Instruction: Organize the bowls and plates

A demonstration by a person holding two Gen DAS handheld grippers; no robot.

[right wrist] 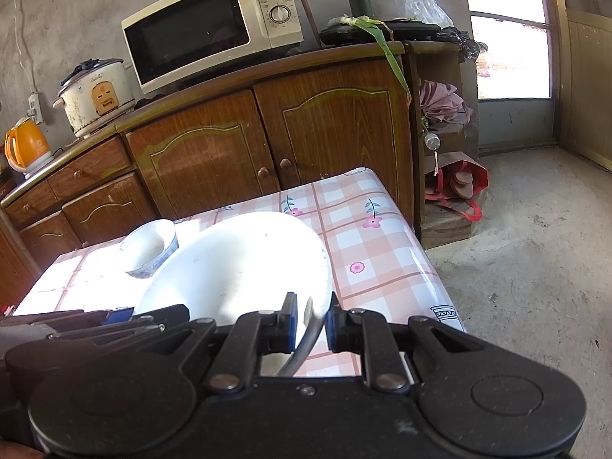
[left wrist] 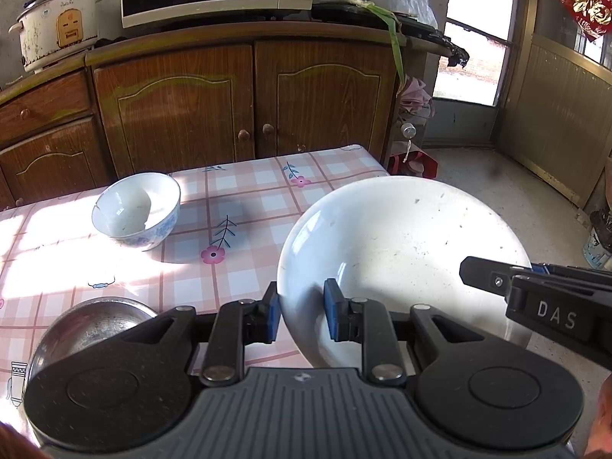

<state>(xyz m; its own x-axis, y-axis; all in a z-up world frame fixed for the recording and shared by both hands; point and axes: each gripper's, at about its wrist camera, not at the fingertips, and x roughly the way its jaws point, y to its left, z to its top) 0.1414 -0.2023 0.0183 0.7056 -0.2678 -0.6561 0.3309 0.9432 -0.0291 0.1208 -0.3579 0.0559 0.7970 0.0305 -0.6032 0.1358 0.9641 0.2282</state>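
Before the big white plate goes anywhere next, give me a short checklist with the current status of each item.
1. Left gripper clamped on the white plate rim: ok.
2. Right gripper clamped on the opposite rim: ok.
3. Plate clear of the blue-patterned bowl: ok in the left wrist view.
4. Metal bowl out of the plate's way, near the left gripper: ok.
5. Plate lifted off the tablecloth: cannot tell.
6. Bare tablecloth available for setting down: ok.
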